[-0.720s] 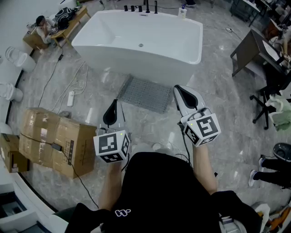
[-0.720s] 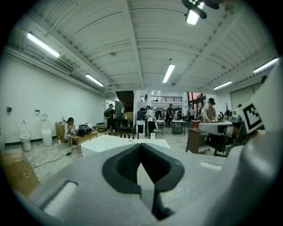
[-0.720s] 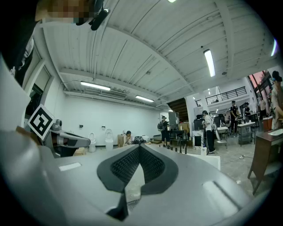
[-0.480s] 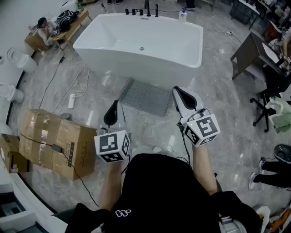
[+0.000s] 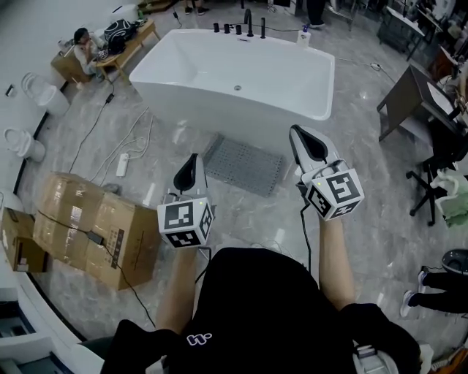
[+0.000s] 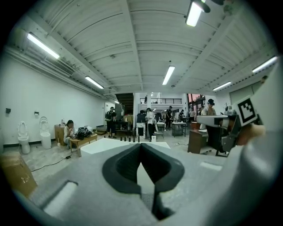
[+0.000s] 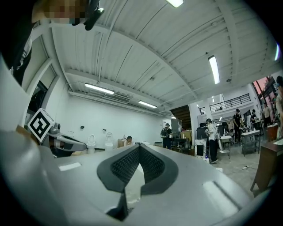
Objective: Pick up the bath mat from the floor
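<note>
1. The mat (image 5: pixel 243 165) (grey, studded) lies flat on the floor at 12 o'clock, just in front of the tub (image 5: pixel 241 73).
2. The left tool (image 5: pixel 193 161) is clenched with nothing in it and hangs at the mat's 9 o'clock.
3. The right tool (image 5: pixel 300 135) is clenched too, also empty, at the mat's 3 o'clock.
4. Boxes (image 5: pixel 88 226) sit at 9 o'clock.

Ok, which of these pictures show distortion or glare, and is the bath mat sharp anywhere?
Head view: wide-angle bending near the edges, bath mat sharp, pale reflections on the glossy floor. Left gripper view: strong fisheye with black corners, one ceiling lamp blown out. Right gripper view: the same fisheye, a mosaic patch at top left.
</note>
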Demonstrator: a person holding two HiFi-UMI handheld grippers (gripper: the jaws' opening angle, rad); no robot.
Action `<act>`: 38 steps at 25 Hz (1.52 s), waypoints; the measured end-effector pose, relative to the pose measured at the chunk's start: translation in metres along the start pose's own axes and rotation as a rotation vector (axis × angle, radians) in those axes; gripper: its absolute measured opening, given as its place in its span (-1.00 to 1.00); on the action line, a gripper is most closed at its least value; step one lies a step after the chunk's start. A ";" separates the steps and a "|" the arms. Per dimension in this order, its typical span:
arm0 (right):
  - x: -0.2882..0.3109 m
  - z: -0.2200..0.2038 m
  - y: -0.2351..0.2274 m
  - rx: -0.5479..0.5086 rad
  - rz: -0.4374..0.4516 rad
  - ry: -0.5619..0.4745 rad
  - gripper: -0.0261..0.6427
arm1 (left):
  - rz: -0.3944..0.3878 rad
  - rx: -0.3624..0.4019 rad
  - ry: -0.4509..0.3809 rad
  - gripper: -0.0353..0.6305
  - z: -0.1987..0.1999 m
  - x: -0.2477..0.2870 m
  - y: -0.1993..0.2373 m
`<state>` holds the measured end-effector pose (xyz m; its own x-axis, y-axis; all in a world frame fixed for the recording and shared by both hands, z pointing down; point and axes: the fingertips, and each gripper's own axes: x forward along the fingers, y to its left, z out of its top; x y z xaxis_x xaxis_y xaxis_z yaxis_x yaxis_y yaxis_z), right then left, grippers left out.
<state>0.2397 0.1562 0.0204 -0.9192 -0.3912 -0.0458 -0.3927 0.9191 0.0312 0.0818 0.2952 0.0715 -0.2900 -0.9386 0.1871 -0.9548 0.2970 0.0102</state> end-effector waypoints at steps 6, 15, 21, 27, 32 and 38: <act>0.013 0.026 -0.001 -0.034 0.012 -0.049 -0.90 | -0.007 0.035 -0.027 -0.89 0.019 0.006 0.004; 0.023 0.018 0.007 -0.002 0.016 -0.061 -0.90 | -0.004 0.067 -0.041 -0.89 0.028 0.015 0.018; 0.040 -0.002 0.001 0.016 -0.013 -0.014 -0.90 | -0.019 0.045 -0.034 -0.89 0.022 0.042 0.034; 0.081 -0.012 -0.009 0.003 -0.055 0.011 -0.90 | -0.032 0.009 -0.052 -0.90 0.026 0.090 0.069; 0.129 -0.015 -0.010 -0.009 -0.084 0.026 -0.90 | -0.066 -0.004 -0.059 -0.90 0.033 0.132 0.106; 0.199 -0.023 -0.011 -0.022 -0.139 0.047 -0.90 | -0.120 -0.010 -0.062 -0.90 0.039 0.194 0.161</act>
<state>0.0602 0.0667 0.0343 -0.8561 -0.5168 -0.0043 -0.5163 0.8550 0.0494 -0.1306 0.1541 0.0711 -0.1774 -0.9764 0.1231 -0.9823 0.1834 0.0391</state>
